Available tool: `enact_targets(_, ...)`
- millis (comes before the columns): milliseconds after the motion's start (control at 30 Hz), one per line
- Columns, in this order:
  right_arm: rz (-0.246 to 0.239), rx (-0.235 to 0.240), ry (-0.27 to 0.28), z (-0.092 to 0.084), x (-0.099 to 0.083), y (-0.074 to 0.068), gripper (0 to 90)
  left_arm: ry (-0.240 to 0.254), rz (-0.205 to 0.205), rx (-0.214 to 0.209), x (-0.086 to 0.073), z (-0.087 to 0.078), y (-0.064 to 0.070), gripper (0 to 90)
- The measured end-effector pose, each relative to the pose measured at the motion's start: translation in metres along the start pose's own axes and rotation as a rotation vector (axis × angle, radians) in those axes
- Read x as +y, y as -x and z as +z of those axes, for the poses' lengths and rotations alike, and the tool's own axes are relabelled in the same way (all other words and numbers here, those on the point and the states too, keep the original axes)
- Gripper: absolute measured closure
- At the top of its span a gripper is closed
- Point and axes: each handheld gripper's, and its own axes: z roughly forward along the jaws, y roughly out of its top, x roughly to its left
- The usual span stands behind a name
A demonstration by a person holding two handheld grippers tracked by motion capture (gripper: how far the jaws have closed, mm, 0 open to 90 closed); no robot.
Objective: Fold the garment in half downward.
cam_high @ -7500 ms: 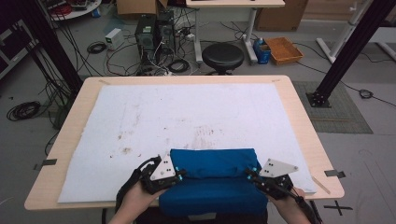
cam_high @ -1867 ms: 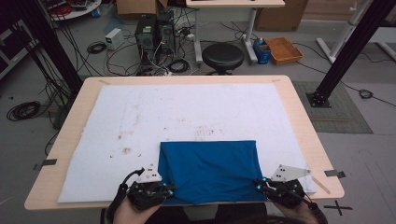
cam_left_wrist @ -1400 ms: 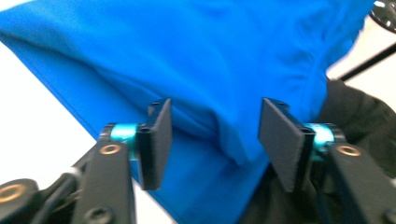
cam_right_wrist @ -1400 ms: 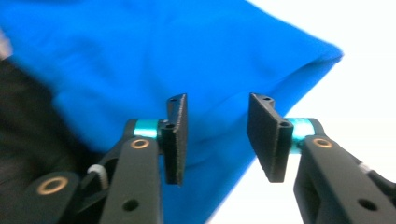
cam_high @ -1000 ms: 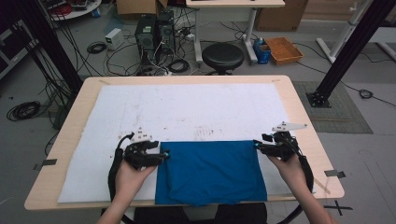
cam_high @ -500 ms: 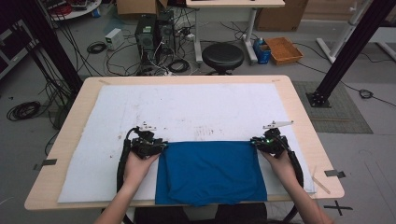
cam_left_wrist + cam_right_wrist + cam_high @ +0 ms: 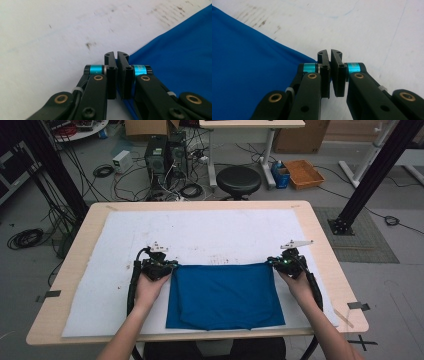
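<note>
One blue cloth (image 7: 224, 295), two grippers, left gripper (image 7: 169, 266) and right gripper (image 7: 274, 263), one white mat (image 7: 210, 232), one table (image 7: 320, 240), one black stool (image 7: 238, 179), one orange tray (image 7: 303, 172)

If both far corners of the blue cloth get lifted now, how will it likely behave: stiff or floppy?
Probably floppy: the blue cloth lies flat with soft creases near its front edge, so it should sag between the corners. It looks thin and likely light. The left hand-held gripper and right hand-held gripper pinch only small corner bits, having just closed, so a corner might slip.
</note>
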Motion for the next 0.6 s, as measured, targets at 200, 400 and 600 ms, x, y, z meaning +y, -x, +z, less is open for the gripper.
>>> enact_targets(200,-0.008,-0.013,0.011,0.014,0.018,0.013,86.7,0.011,-0.004,0.018,0.014,0.01,-0.012,86.2)
enact_targets(400,0.004,-0.025,0.001,0.026,0.02,0.02,86.6,-0.002,-0.003,0.024,0.02,0.02,-0.018,86.1)
enact_targets(600,-0.006,-0.028,0.004,0.027,0.021,0.02,86.0,0.003,0.008,0.028,0.021,0.021,-0.018,85.5)
